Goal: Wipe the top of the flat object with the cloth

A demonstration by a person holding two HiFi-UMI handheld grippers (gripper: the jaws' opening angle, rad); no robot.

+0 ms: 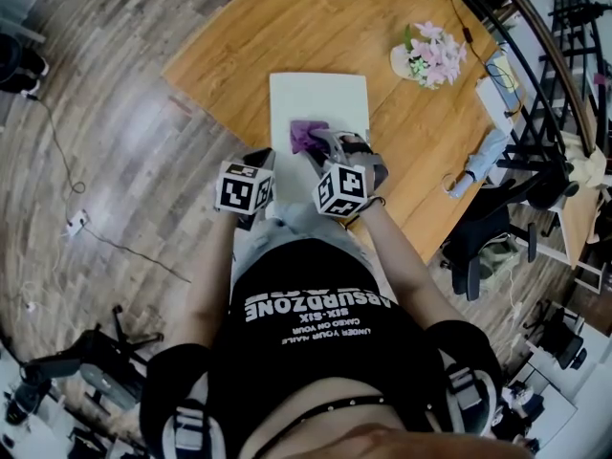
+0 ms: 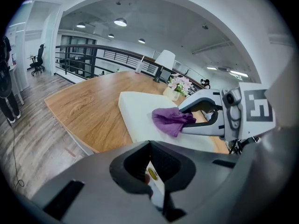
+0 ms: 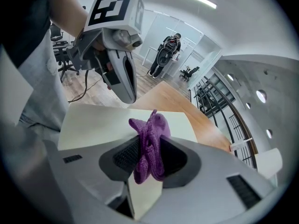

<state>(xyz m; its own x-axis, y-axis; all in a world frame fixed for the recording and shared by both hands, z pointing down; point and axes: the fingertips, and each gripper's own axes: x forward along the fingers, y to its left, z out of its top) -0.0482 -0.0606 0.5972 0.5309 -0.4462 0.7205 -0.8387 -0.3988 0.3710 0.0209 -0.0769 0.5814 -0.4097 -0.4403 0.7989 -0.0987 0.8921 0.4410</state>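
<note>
A white flat board [image 1: 320, 98] lies on the wooden table [image 1: 239, 36]. My right gripper [image 1: 327, 147] is shut on a purple cloth [image 1: 308, 135], which rests on the board's near part. In the right gripper view the cloth [image 3: 150, 134] bunches up between the jaws, over the board [image 3: 93, 120]. My left gripper [image 1: 260, 163] hovers at the board's near left corner, jaws together and holding nothing. The left gripper view shows the board [image 2: 140, 108], the cloth [image 2: 170, 119] and the right gripper [image 2: 190, 118] on it.
A pot of pink flowers [image 1: 428, 55] stands on the table at the far right. Cables and white devices [image 1: 497, 84] lie along the table's right edge, beside a black railing [image 1: 545, 75]. A person [image 3: 170, 48] stands far off.
</note>
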